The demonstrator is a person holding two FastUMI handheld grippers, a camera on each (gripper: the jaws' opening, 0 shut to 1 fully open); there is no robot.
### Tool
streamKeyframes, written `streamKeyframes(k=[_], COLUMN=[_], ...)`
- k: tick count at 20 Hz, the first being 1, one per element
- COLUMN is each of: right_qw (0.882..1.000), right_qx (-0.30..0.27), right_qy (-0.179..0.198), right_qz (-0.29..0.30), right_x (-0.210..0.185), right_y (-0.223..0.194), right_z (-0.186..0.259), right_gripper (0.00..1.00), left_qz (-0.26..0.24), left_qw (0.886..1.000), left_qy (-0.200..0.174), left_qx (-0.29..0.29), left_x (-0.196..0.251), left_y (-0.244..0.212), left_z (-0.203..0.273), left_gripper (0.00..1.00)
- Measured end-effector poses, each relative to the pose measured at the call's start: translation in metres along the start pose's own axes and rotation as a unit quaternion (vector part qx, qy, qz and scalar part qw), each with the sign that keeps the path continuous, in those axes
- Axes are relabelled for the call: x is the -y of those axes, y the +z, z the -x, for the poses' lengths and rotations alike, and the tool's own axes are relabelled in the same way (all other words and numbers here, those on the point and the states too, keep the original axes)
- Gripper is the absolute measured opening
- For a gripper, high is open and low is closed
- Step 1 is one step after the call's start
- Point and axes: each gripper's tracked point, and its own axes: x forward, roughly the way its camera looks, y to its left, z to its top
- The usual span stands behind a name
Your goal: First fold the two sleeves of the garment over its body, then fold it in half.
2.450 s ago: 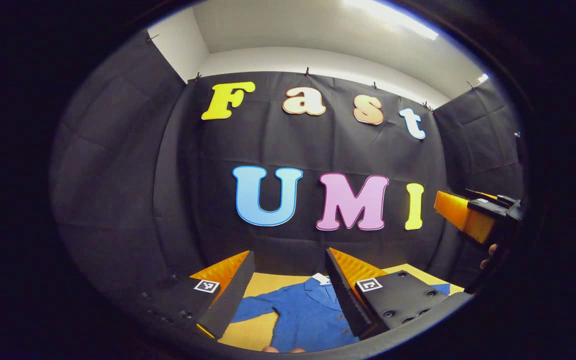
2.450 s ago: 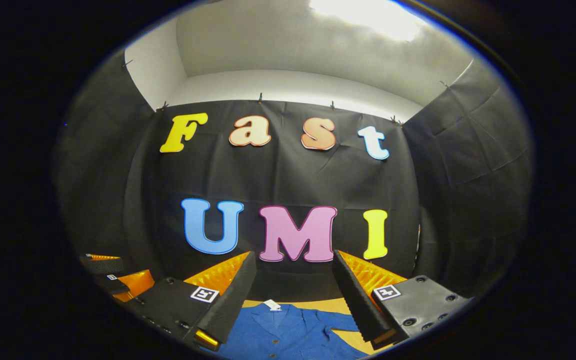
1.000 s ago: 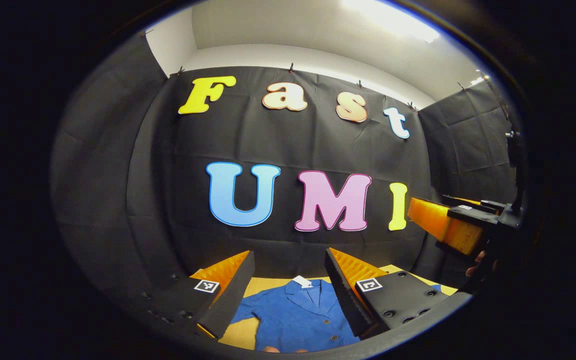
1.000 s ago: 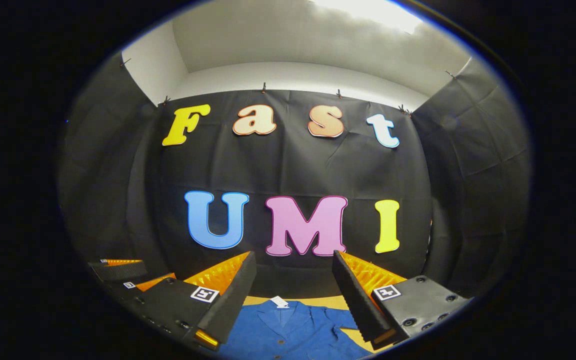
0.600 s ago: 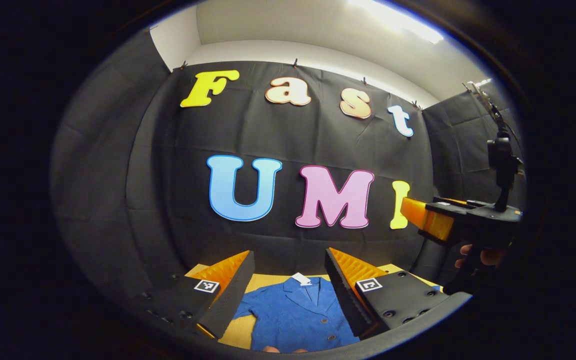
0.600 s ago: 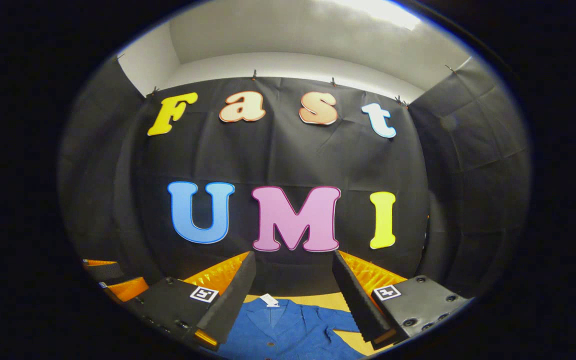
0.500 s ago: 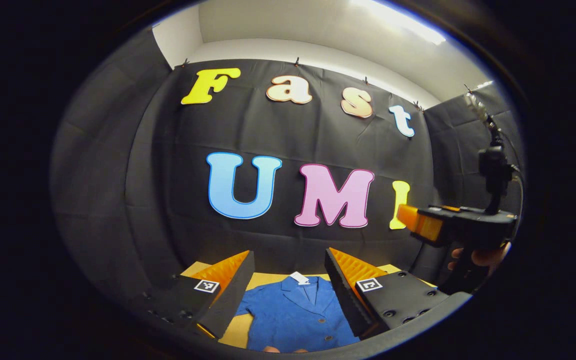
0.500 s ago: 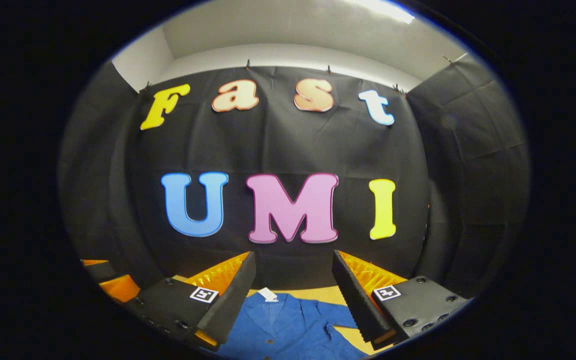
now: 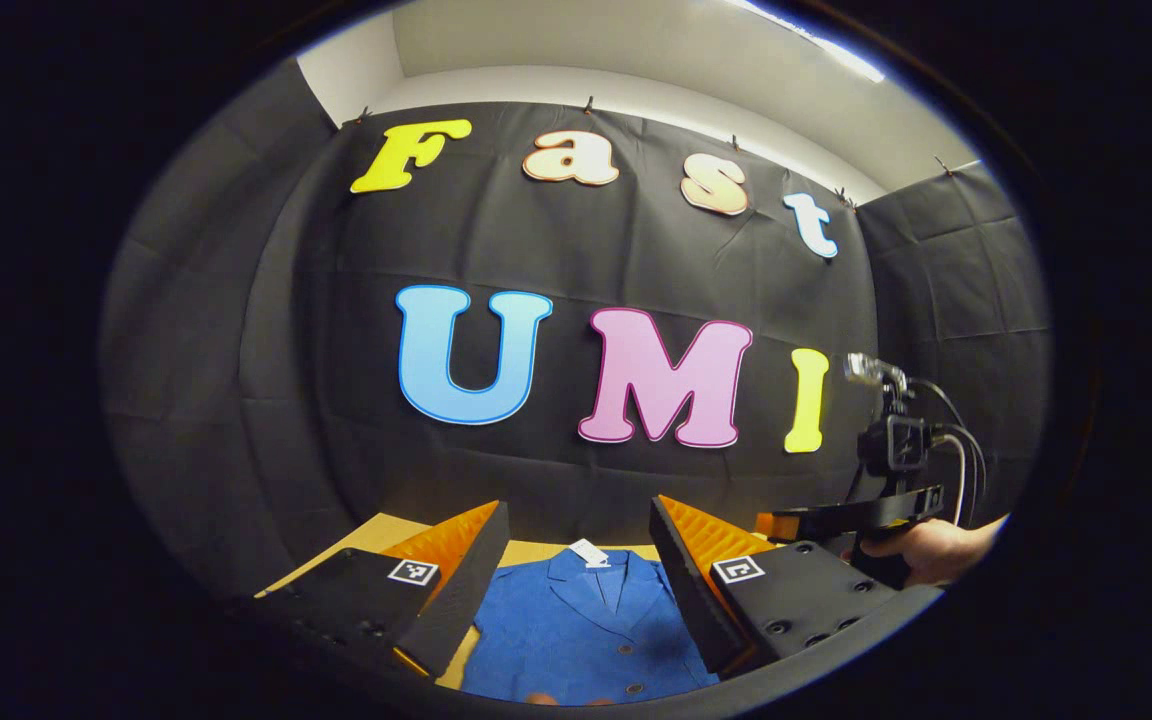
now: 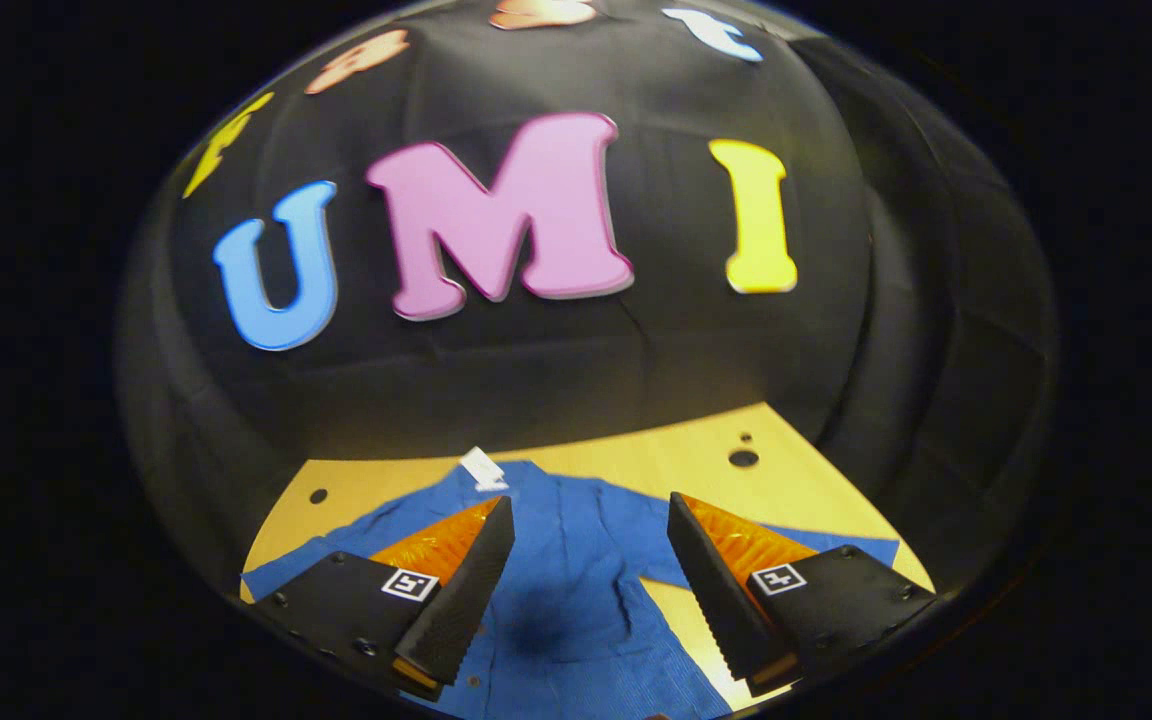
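Note:
A blue button-front jacket lies flat on the wooden table, front up, with a white tag at the collar. Its sleeves spread outward, one to the left, one to the right. My right gripper hovers open above the jacket's chest, tilted down, nothing between its fingers. In the left gripper view the jacket shows between the fingers of my open left gripper, which is held level above the hem side. The right gripper shows low at the right, held by a hand.
Black cloth walls close the table on the far side and both flanks. Small holes mark the tabletop beyond the right sleeve. A cable rises from the right gripper's camera mount. Bare wood lies beyond the collar.
The right gripper has dropped from mid-height toward the table and pitched down, so it now looks onto the spread jacket. The left gripper has barely shifted. Both stayed open.

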Motion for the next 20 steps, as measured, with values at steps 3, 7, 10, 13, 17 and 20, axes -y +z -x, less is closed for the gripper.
streamKeyframes(k=[3, 7, 10, 13, 17, 20], right_qw=[0.995, 0.972, 0.949, 0.929, 0.918, 0.920], right_qx=[-0.072, -0.132, -0.157, -0.205, -0.239, -0.217], right_qy=[-0.054, -0.168, -0.242, -0.277, -0.278, -0.287], right_qz=[-0.039, -0.097, -0.123, -0.133, -0.153, -0.157], right_x=[0.090, 0.223, 0.297, 0.327, 0.315, 0.322], right_y=[-0.044, -0.090, -0.108, -0.119, -0.090, -0.057], right_z=[-0.044, -0.068, -0.073, -0.086, -0.116, -0.121], right_gripper=[0.90, 0.91, 0.90, 0.90, 0.91, 0.81], left_qz=[0.003, 0.003, -0.004, -0.020, -0.034, -0.044], left_qw=[1.000, 0.998, 0.997, 0.996, 0.994, 0.993], left_qy=[0.005, -0.004, -0.019, -0.040, -0.072, -0.074], left_qx=[-0.023, -0.057, -0.069, -0.077, -0.076, -0.077], left_x=[0.025, 0.061, 0.087, 0.113, 0.142, 0.148], left_y=[-0.019, -0.037, -0.042, -0.045, -0.042, -0.042], left_z=[-0.017, -0.037, -0.048, -0.056, -0.060, -0.059], left_gripper=[0.82, 0.82, 0.82, 0.82, 0.82, 0.82])
